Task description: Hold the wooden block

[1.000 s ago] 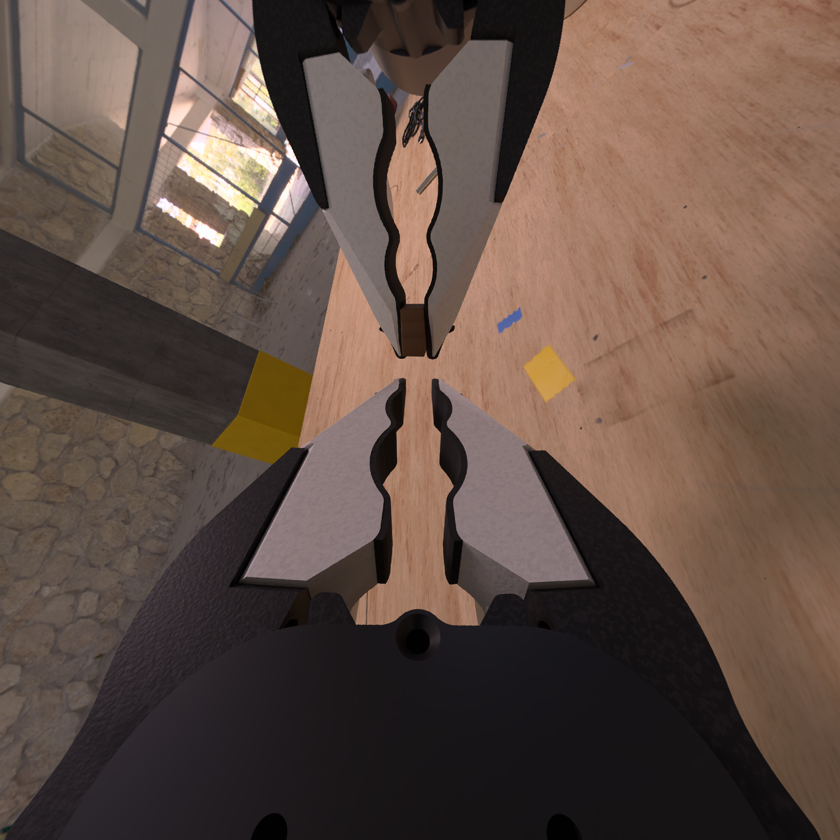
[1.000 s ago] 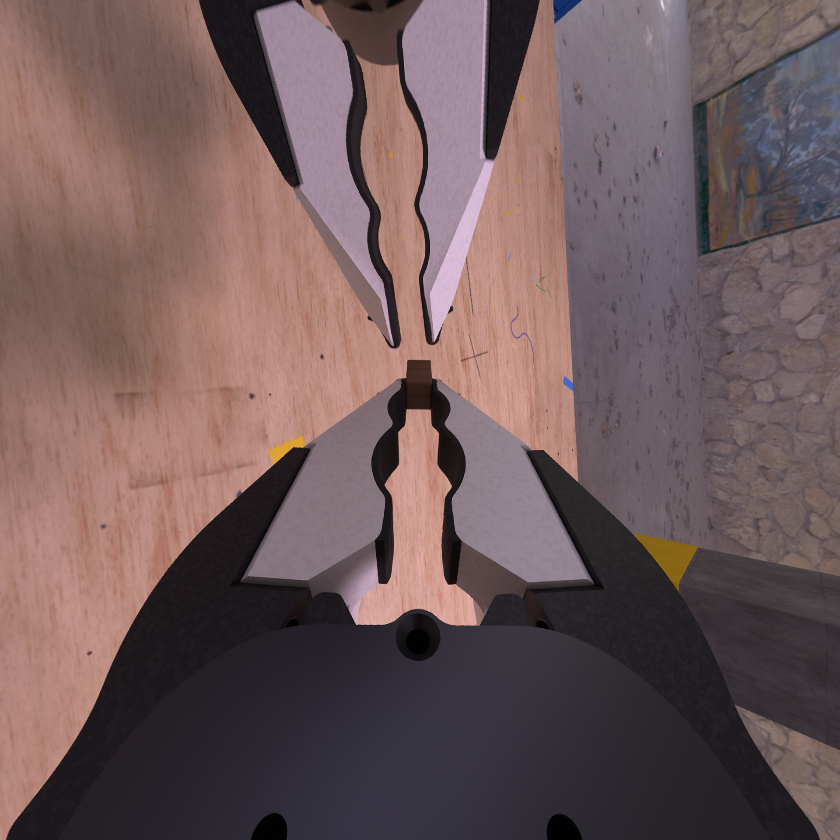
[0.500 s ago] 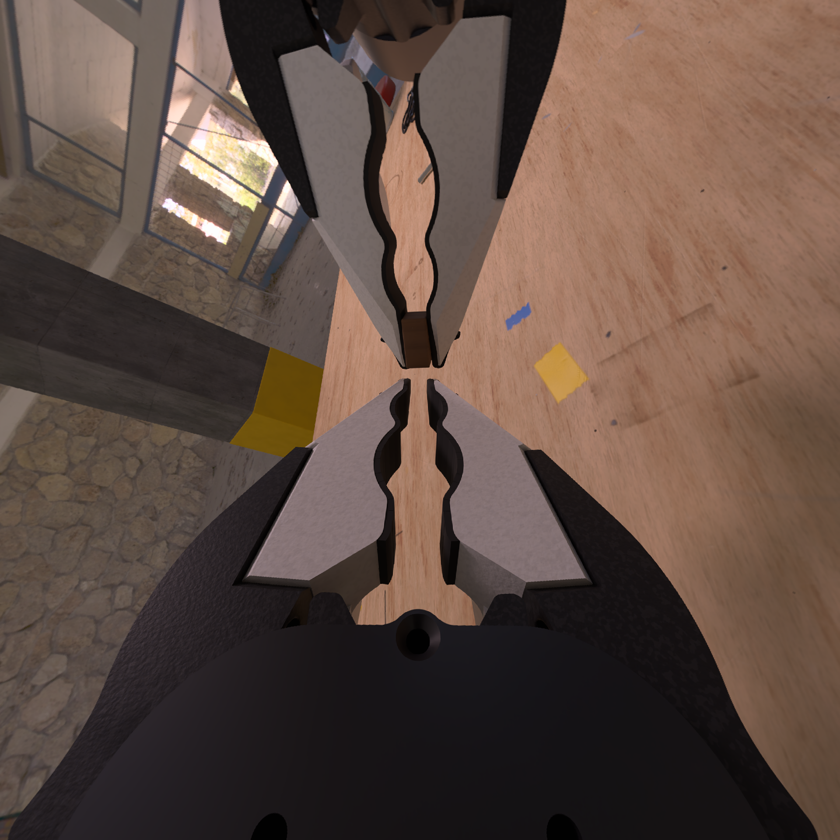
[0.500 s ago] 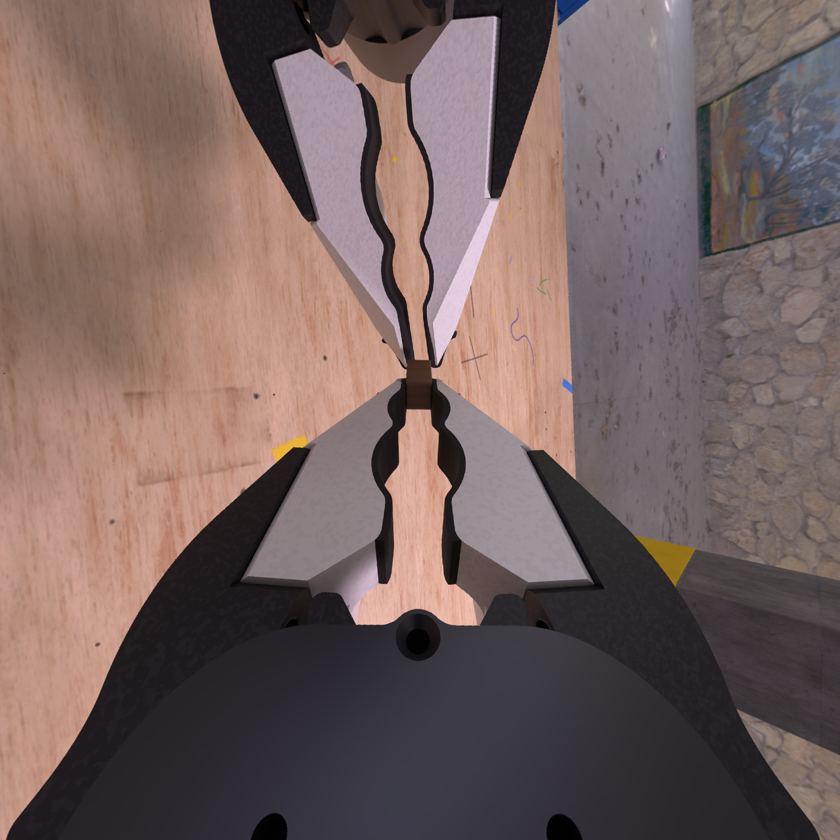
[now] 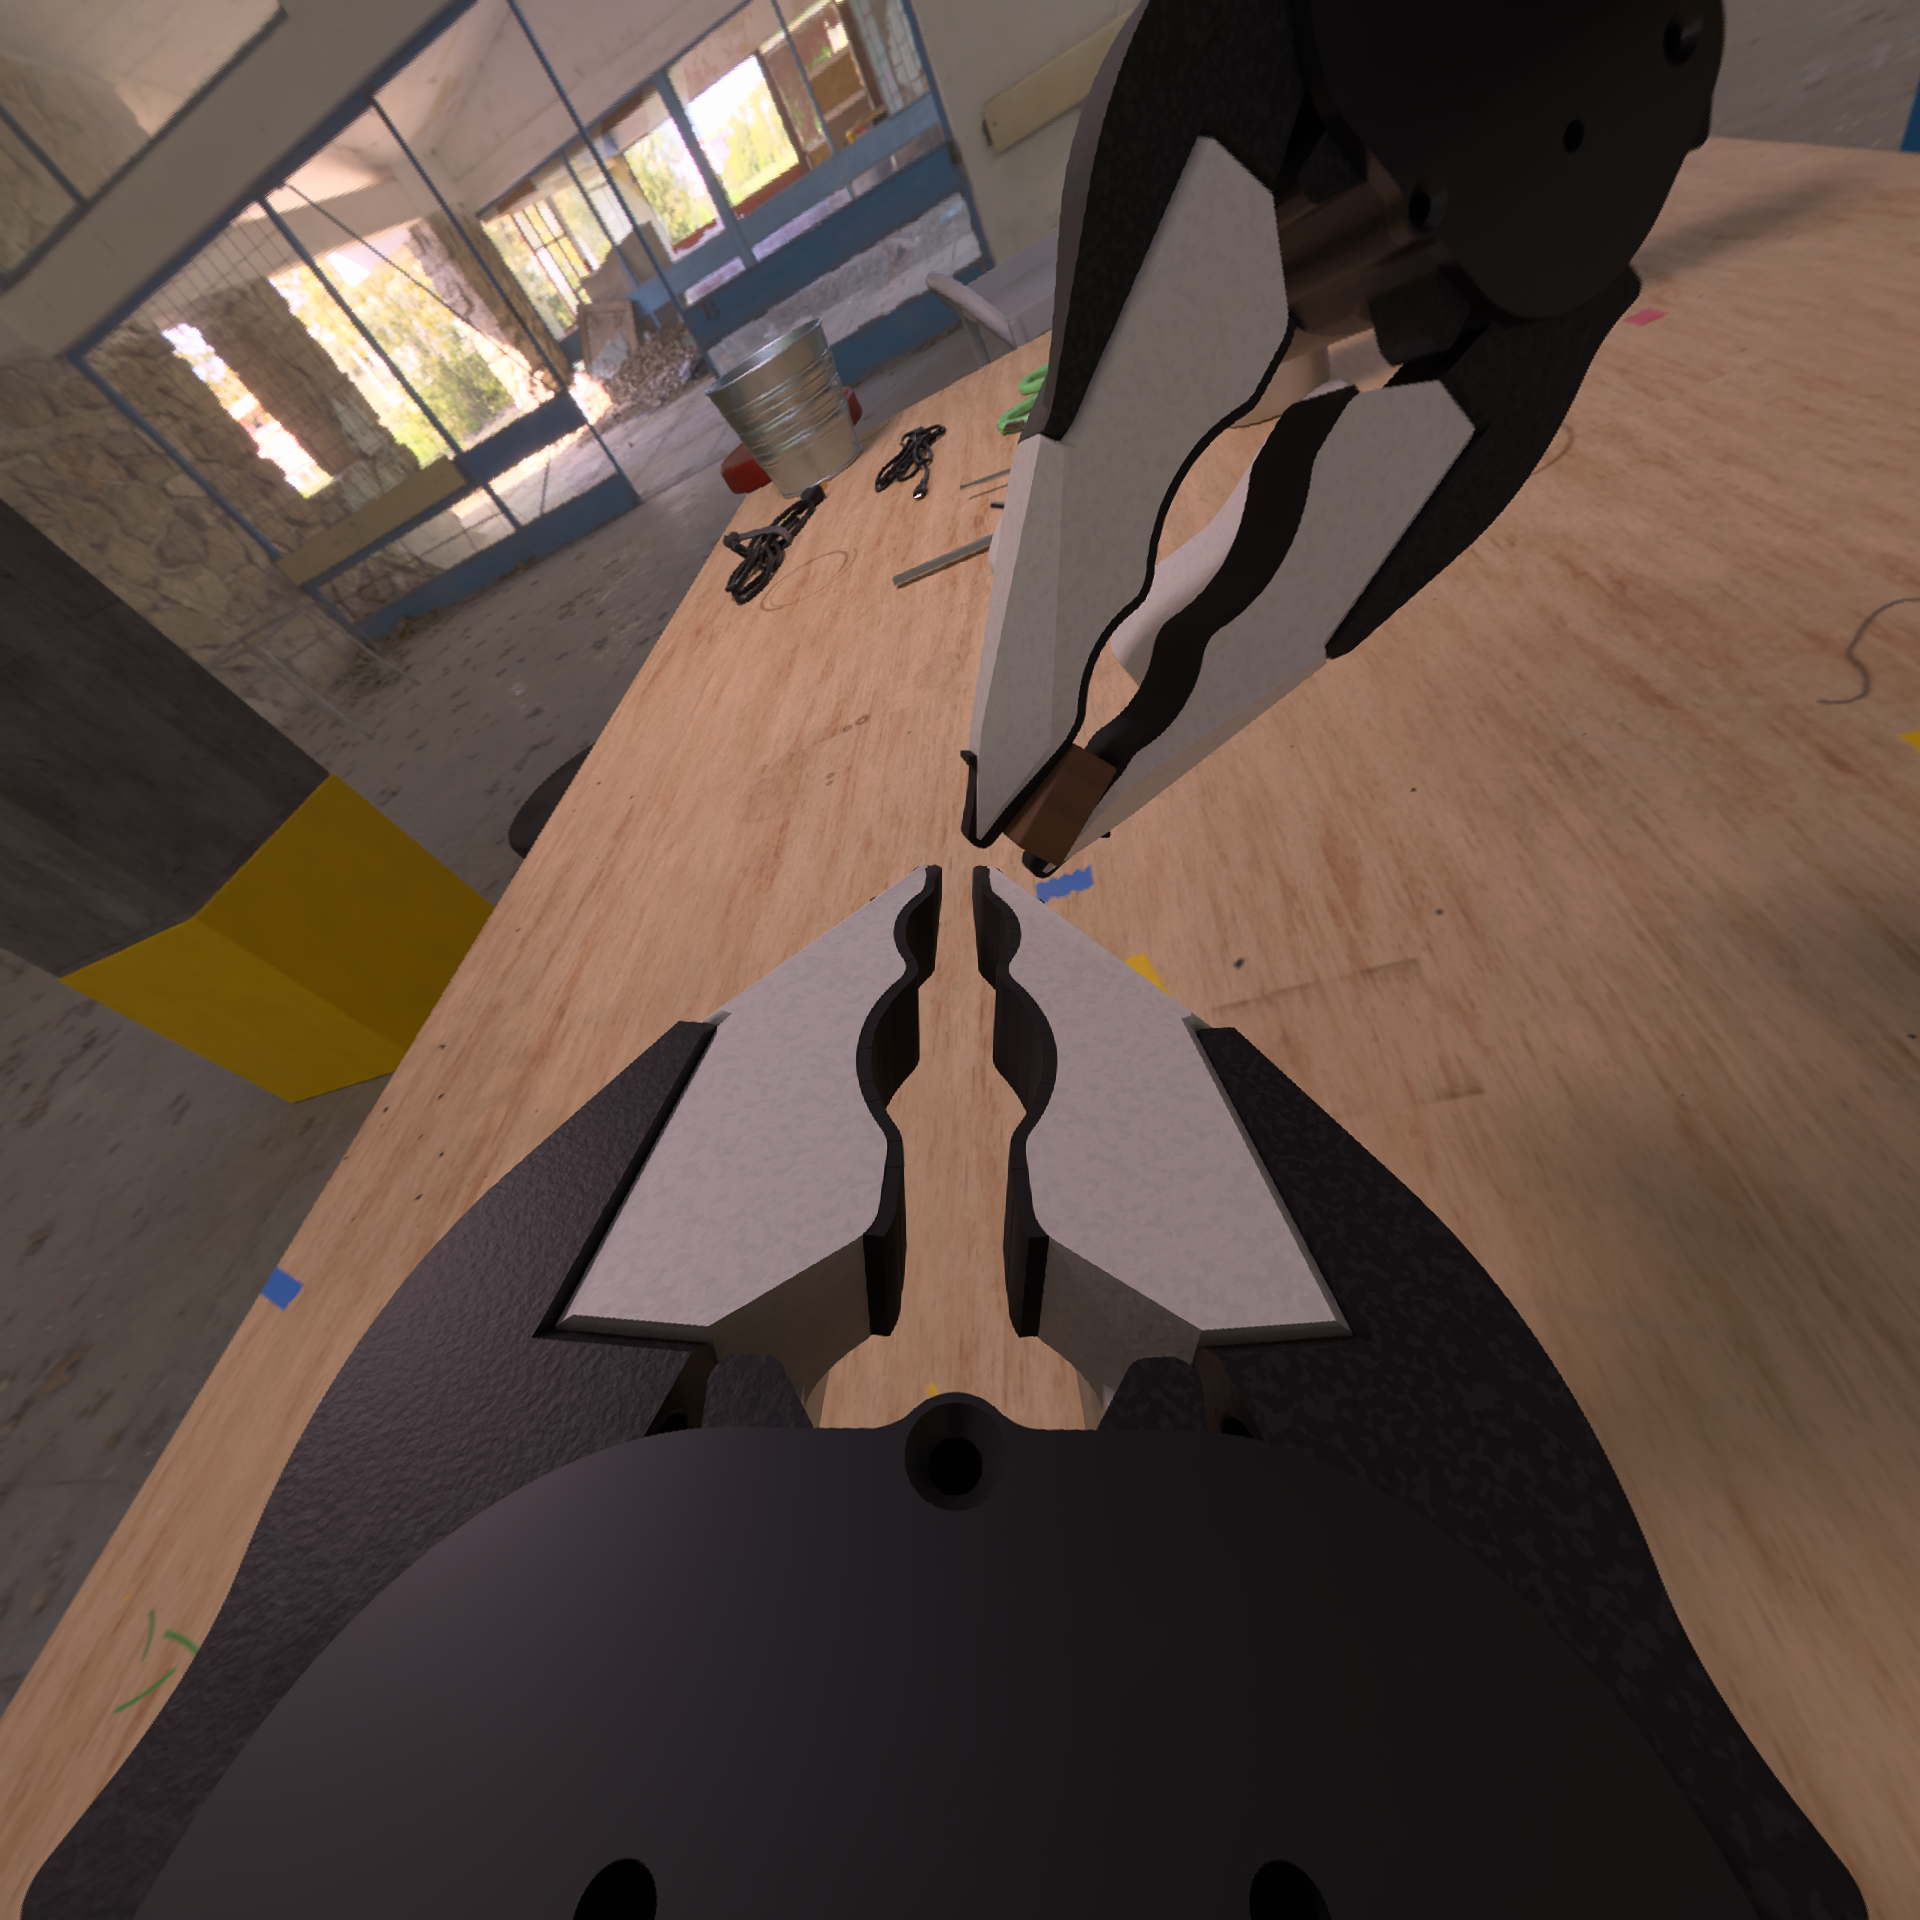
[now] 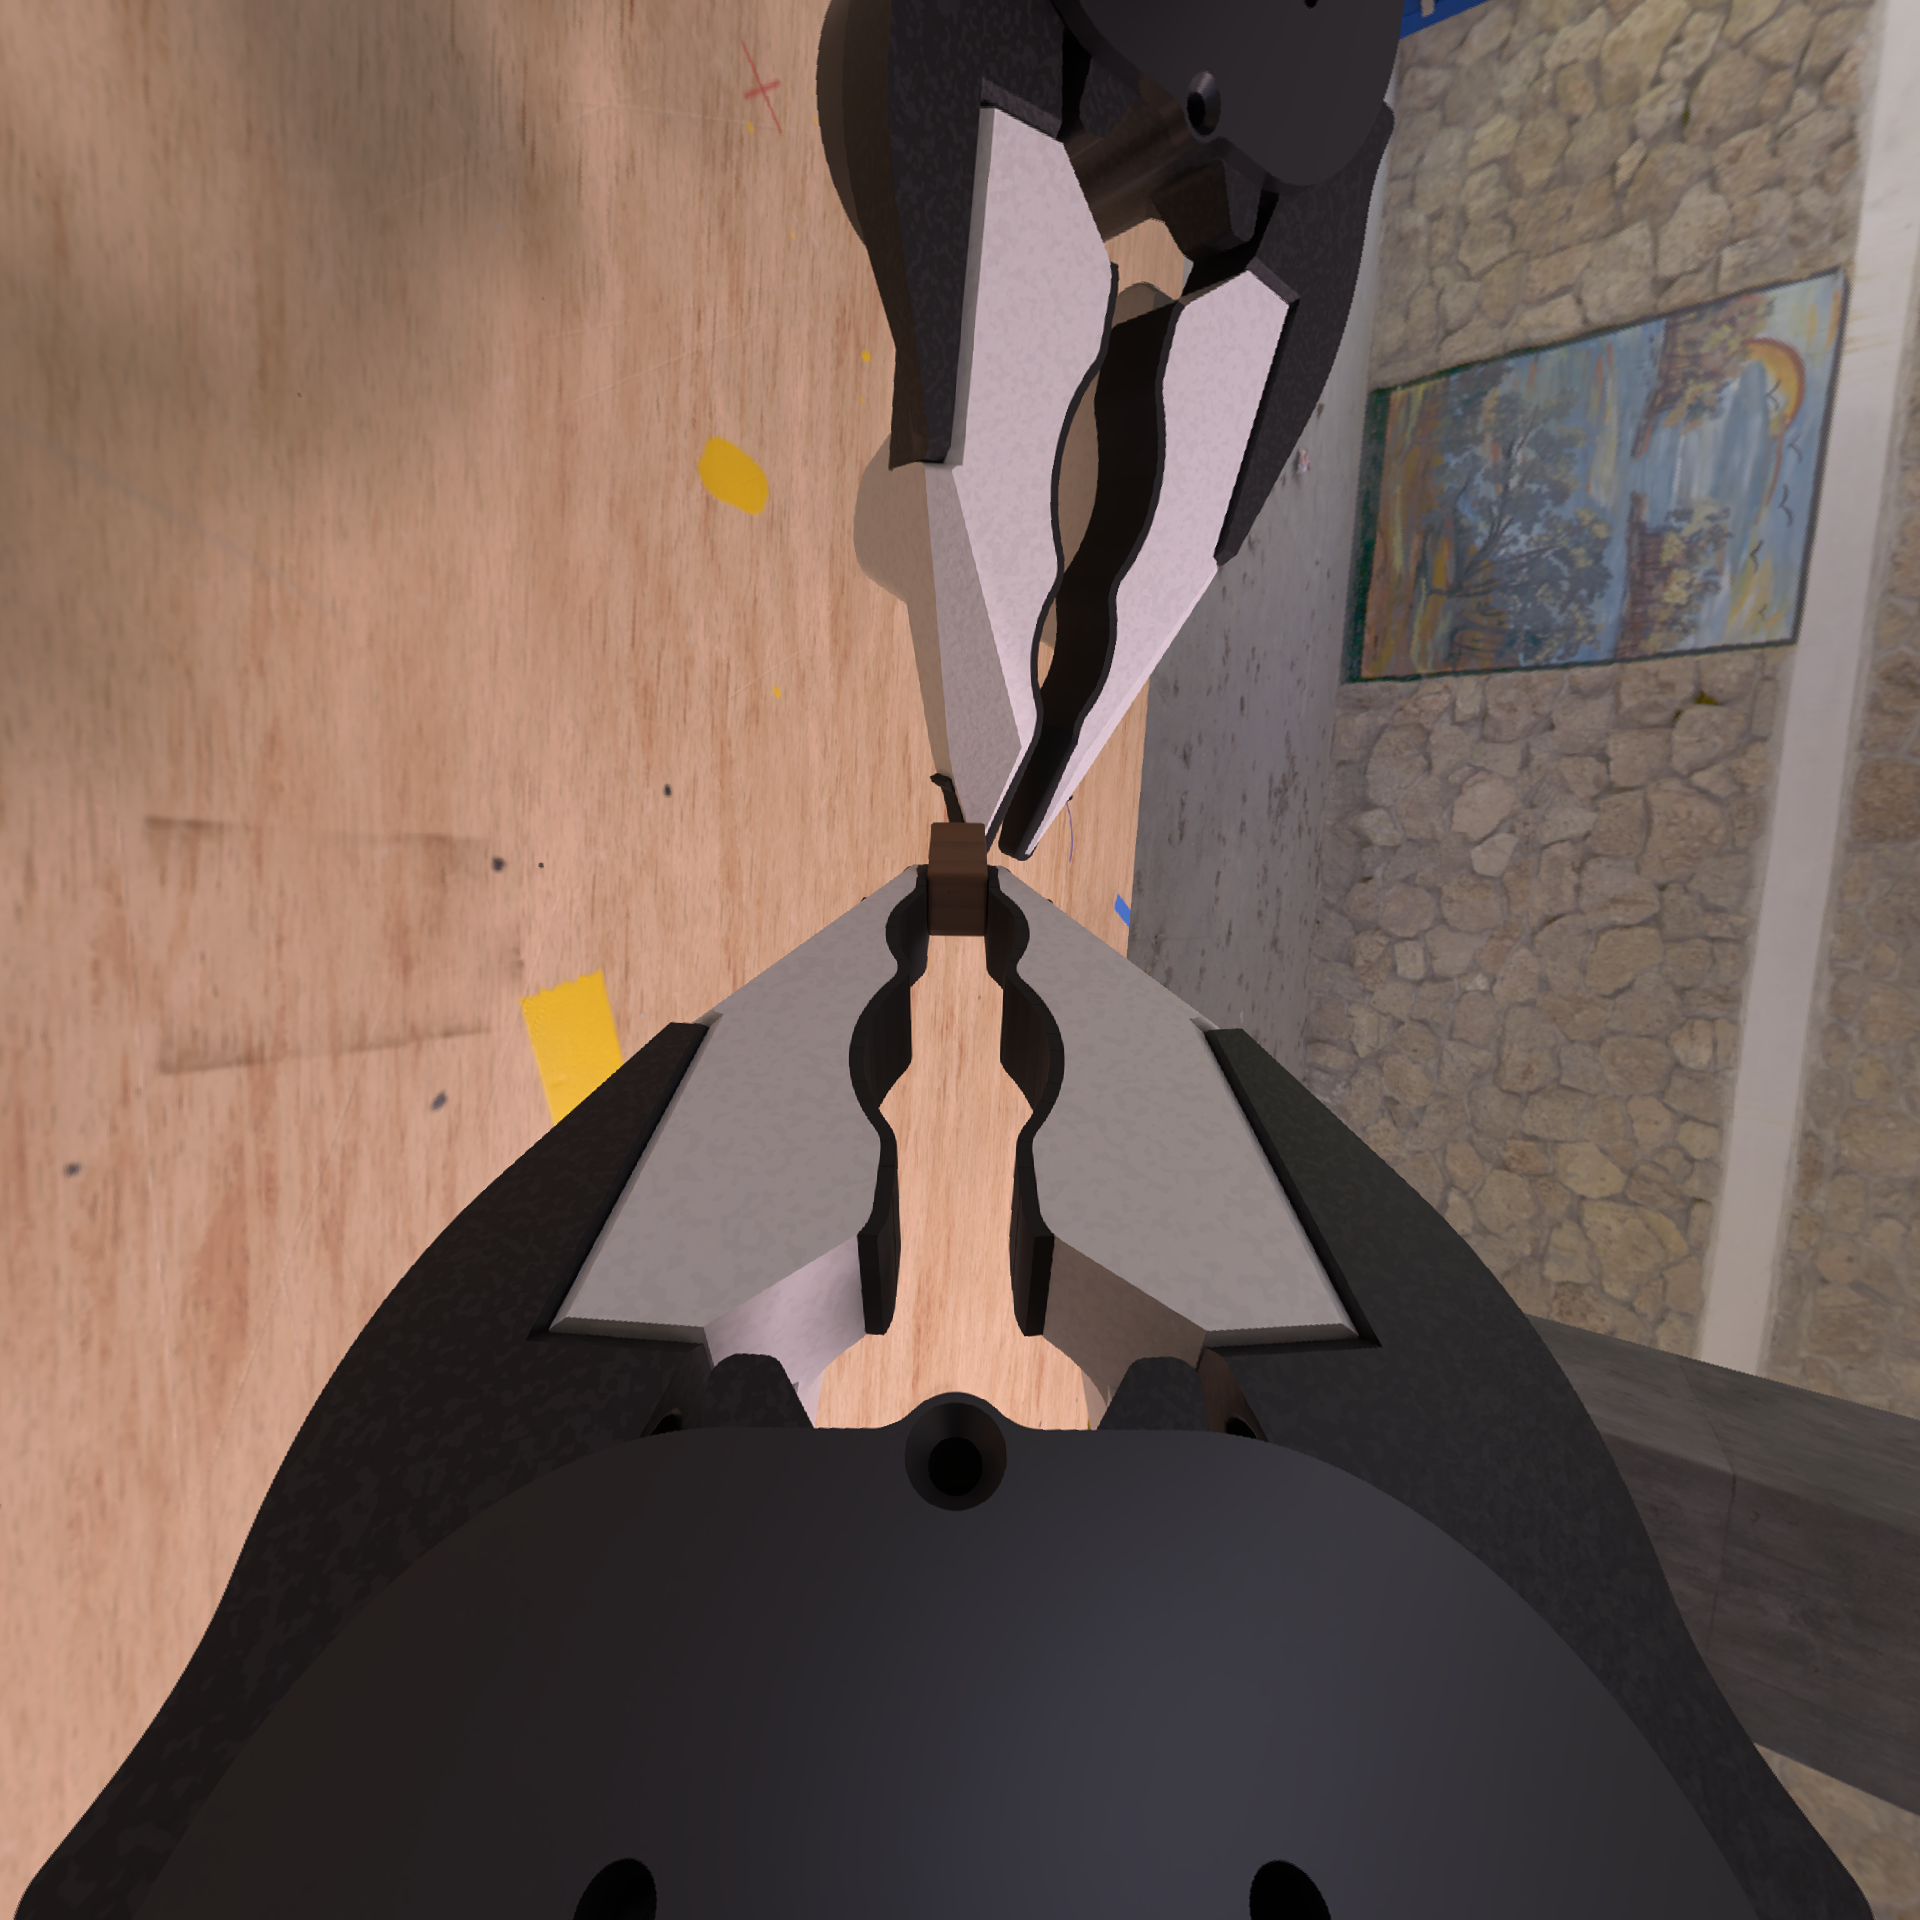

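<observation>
The wooden block (image 6: 956, 883) is a small dark brown cube. My right gripper (image 6: 956, 888) is shut on it at the fingertips and holds it above the wooden table (image 6: 312, 623). In the left wrist view the right gripper (image 5: 1039, 821) comes in from the upper right with the block (image 5: 1065, 805) between its tips. My left gripper (image 5: 956, 883) is all but shut, with only a thin slit and nothing between its fingers. Its tips lie just below and left of the block, apart from it. In the right wrist view the left gripper (image 6: 1010, 844) points down beside the block's right top edge.
A metal bucket (image 5: 784, 416) and black cables (image 5: 769, 540) lie at the table's far end. Yellow tape (image 6: 569, 1029) and blue tape (image 5: 1065, 885) mark the tabletop. The table's left edge drops off beside a grey and yellow beam (image 5: 260, 935). A stone wall with a painting (image 6: 1590, 488) stands on the right.
The left gripper's fingers have closed to a thin slit. It has tilted, so the two grippers no longer face tip to tip. The right gripper keeps the block.
</observation>
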